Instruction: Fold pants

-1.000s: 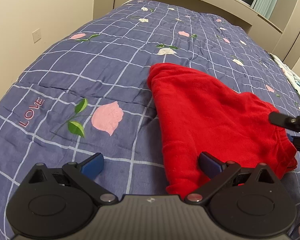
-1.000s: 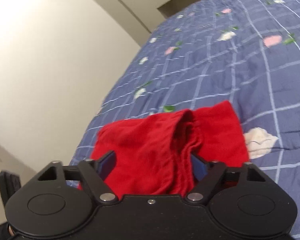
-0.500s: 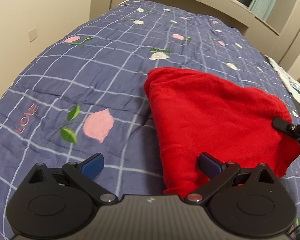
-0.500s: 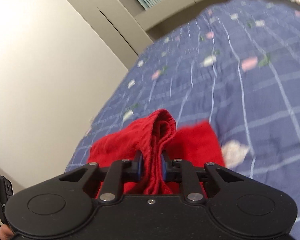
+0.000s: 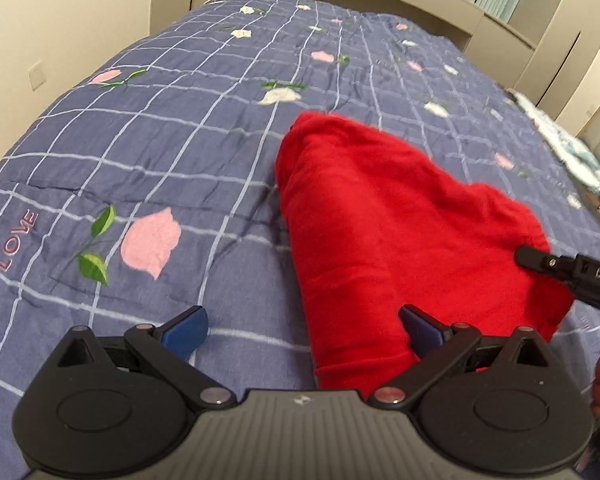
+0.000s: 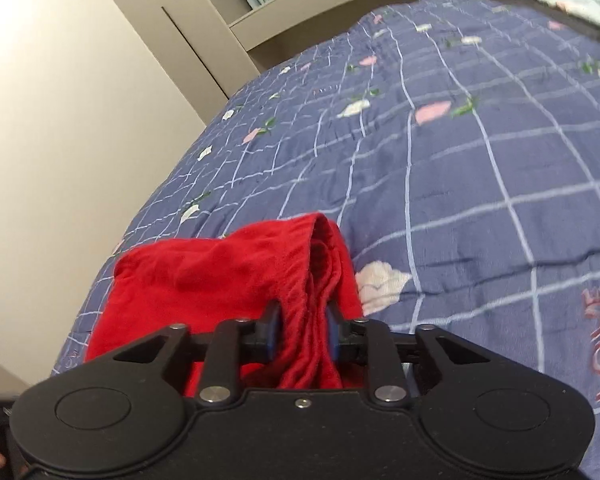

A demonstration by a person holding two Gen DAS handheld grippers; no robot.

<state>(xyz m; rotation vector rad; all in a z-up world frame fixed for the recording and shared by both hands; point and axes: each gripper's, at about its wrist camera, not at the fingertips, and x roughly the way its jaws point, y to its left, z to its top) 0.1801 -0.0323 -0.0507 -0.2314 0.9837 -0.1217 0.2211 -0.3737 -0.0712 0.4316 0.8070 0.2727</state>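
1. The left claw (image 5: pixel 302 330) is hovering low over the quilted bed (image 5: pixel 148 152), its blue pads spread wide apart and gripping nothing; its right pad is sitting over the near edge of the red pants (image 5: pixel 380 220).
2. The red pants are lying in a partly folded bundle on the blue checked quilt, right of the pink flower print (image 5: pixel 150 242), with one narrow end pointing toward the headboard.
3. The right claw (image 6: pixel 300 330) is clamping together on a gathered, ribbed edge of the pants (image 6: pixel 228 276), probably the waistband, and that edge is rising off the bed.
4. Judging risk: only one corner is being held, so lifting further is likely to drag the whole bundle and undo its layers.
5. The bunched fabric between the pads is thick; some layers could slip out unevenly, leaving a crooked fold.
6. With the left claw pinning nothing, the cloth may be sliding across the smooth quilt.
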